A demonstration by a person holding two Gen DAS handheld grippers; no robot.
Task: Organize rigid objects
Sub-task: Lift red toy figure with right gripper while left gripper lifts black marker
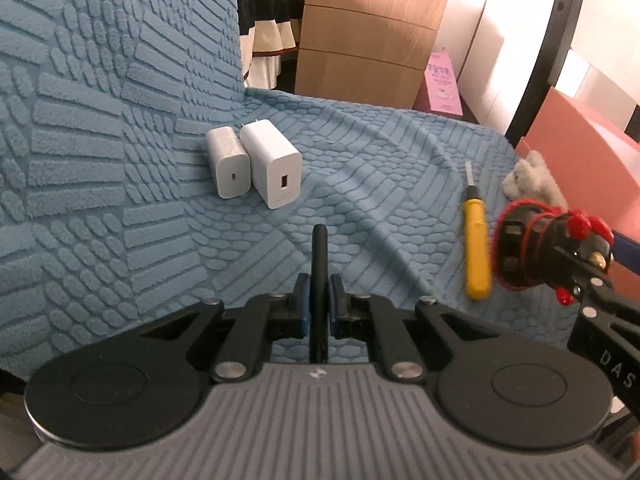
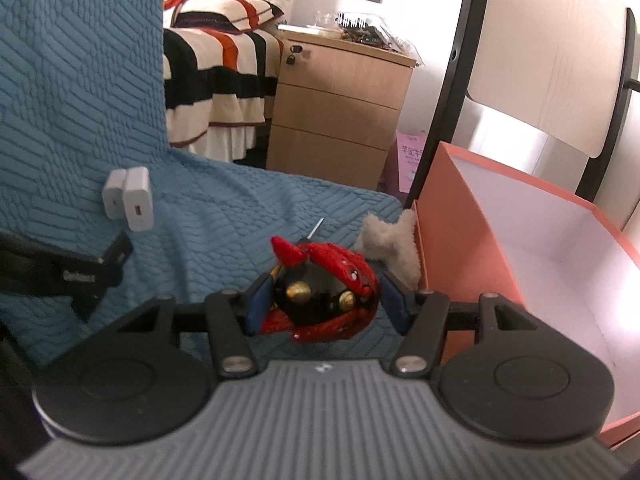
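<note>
- On the blue sofa seat (image 1: pixel 360 152), your left gripper (image 1: pixel 319 300) clamps a thin black rod (image 1: pixel 319 256).
- Your right gripper (image 2: pixel 324 300) grips a red-and-black toy (image 2: pixel 324 292) beside the box (image 2: pixel 448 240).
- Two chargers (image 1: pixel 256 168) sit at the seat's back edge; a screwdriver (image 1: pixel 475 248) lies near its right edge.
- Risk: the rounded toy may slip before reaching the box.

the right tool (image 2: pixel 325 304) grips a round black and red toy (image 2: pixel 326 300) between its blue pads (image 2: pixel 260 304), held above a blue textured cover (image 2: pixel 224 216) draped over a seat and its upright back. two white chargers (image 2: pixel 130 198) lie side by side, touching, where seat meets back, and the left tool (image 2: pixel 96 268) reaches in from the left edge just below them. beyond the toy a fluffy beige item (image 2: pixel 394 244) rests against an open orange box (image 2: pixel 448 232) with a white inside, and a wooden drawer cabinet (image 2: pixel 336 120) stands behind.
</note>
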